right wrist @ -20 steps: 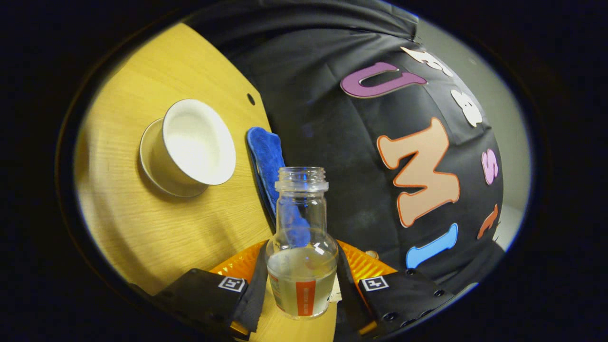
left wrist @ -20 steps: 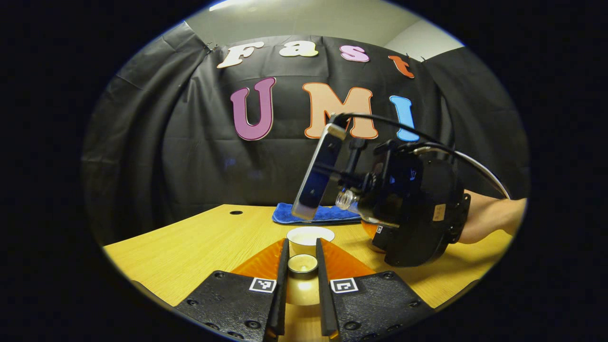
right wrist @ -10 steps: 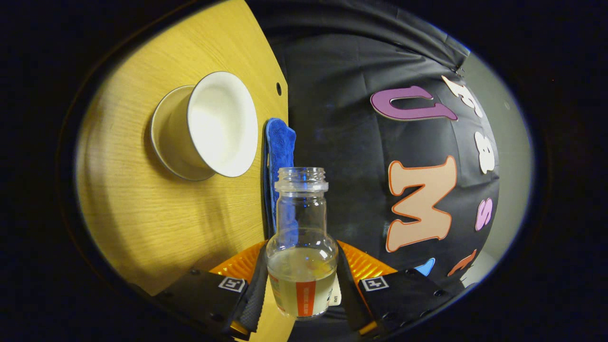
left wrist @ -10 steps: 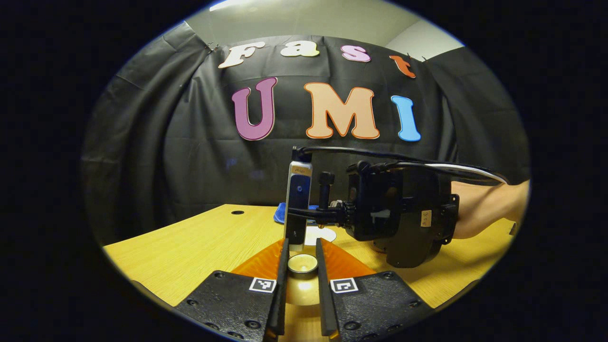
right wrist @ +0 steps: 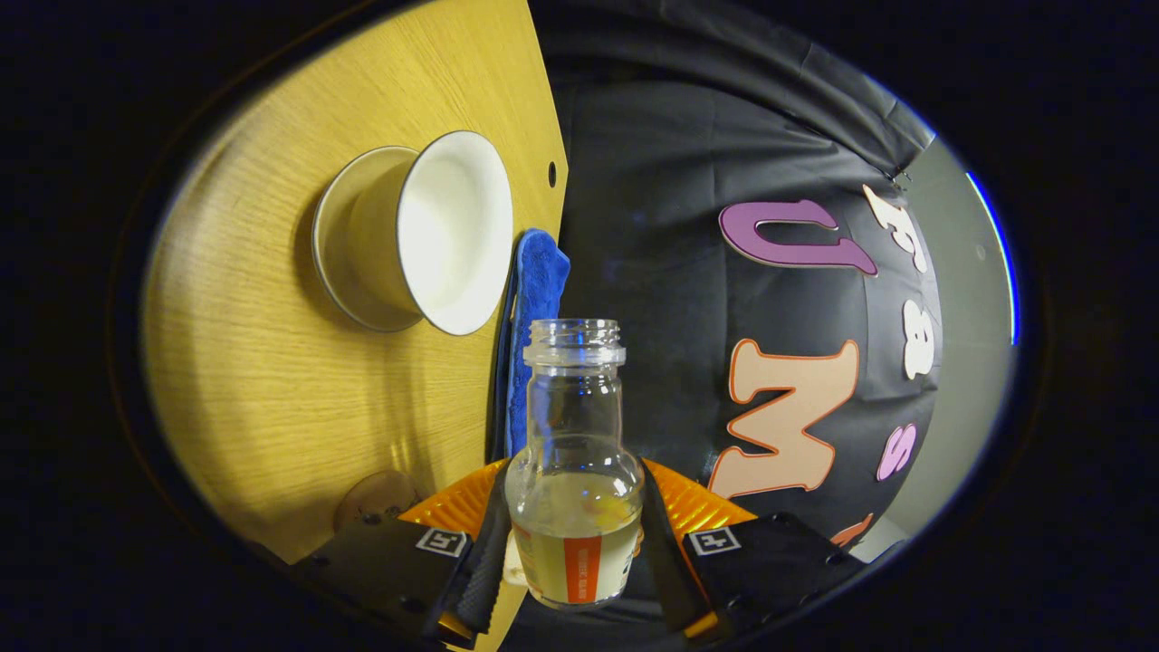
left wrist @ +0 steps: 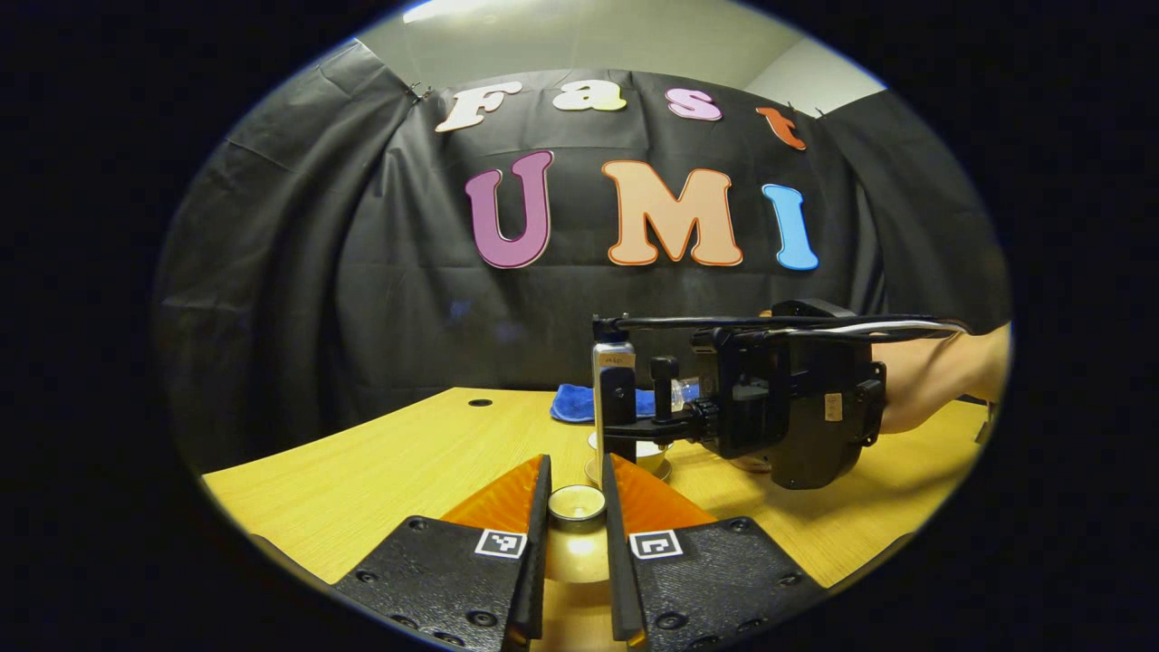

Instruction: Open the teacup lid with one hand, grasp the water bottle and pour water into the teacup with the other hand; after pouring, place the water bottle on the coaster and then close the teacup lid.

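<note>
My left gripper (left wrist: 576,480) is shut on the knob of the teacup lid (left wrist: 577,503), held up off the cup. The white teacup (left wrist: 645,453) stands on its saucer just beyond, partly hidden by a phone-like device (left wrist: 614,398) on the other gripper. My right gripper (right wrist: 572,471) is shut on the body of a clear water bottle (right wrist: 574,507), open-necked and partly filled. This gripper is rolled sideways, so the bottle lies tipped toward the open teacup (right wrist: 444,231). In the left gripper view, the bottle's neck (left wrist: 685,390) pokes out beside the cup. A round coaster (right wrist: 373,496) lies near the right fingers.
A blue cloth (left wrist: 579,403) lies at the back of the wooden table (left wrist: 380,471), behind the cup. A hand and forearm (left wrist: 933,376) hold the right gripper's black housing (left wrist: 797,398). A small hole (left wrist: 480,402) sits in the tabletop at the far left.
The right gripper has rolled further onto its side and dropped lower, level with the cup. The bottle now lies nearly horizontal. The left gripper has held the lid almost still.
</note>
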Available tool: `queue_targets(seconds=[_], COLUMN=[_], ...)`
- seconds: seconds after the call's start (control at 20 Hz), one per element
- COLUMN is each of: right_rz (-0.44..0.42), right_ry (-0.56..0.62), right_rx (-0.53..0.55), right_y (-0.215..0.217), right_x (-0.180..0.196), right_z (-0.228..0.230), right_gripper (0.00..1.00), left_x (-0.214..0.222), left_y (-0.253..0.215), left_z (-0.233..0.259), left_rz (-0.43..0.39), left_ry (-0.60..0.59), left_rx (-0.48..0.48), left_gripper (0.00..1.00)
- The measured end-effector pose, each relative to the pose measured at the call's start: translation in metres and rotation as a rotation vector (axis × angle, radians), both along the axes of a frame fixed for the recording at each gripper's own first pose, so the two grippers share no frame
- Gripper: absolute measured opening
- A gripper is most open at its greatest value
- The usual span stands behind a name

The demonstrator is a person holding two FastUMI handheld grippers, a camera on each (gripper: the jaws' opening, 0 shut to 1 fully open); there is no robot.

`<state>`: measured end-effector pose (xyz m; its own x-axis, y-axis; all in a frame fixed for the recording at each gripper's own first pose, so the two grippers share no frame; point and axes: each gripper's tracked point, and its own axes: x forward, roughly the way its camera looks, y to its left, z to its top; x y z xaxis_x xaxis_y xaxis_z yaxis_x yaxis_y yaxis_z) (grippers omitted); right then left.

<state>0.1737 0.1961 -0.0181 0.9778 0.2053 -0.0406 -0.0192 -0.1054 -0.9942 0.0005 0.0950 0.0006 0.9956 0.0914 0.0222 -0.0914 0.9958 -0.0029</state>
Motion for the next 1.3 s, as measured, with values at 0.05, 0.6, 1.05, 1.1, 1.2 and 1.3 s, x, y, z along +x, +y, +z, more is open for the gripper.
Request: queue_targets(seconds=[0.05,0.6,1.05,1.1,1.2,1.3], right_rz=[0.006,0.064,0.102,0.104,0.115,0.146], right_ry=[-0.003,-0.034,-0.068,-0.072,-0.079,-0.106], right_rx=[-0.012,-0.119,-0.206,-0.217,-0.237,-0.277], right_y=[0.002,0.013,0.019,0.019,0.019,0.023], right_x=[-0.001,-0.011,-0.013,-0.013,-0.012,-0.014], right_z=[0.001,0.007,0.011,0.011,0.013,0.015], right_gripper=[0.73,0.72,0.73,0.73,0.74,0.72], left_x=[-0.003,-0.017,-0.017,-0.018,-0.017,-0.017], left_y=[0.002,0.016,0.016,0.017,0.017,0.017], left_z=[0.000,-0.001,-0.001,-0.001,-0.002,-0.002], left_rz=[0.004,0.027,0.029,0.029,0.029,0.033], left_ry=[0.003,0.002,0.002,0.001,0.004,0.003], left_rx=[0.000,-0.001,-0.001,-0.002,-0.003,-0.003], left_gripper=[0.27,0.27,0.27,0.27,0.27,0.27])
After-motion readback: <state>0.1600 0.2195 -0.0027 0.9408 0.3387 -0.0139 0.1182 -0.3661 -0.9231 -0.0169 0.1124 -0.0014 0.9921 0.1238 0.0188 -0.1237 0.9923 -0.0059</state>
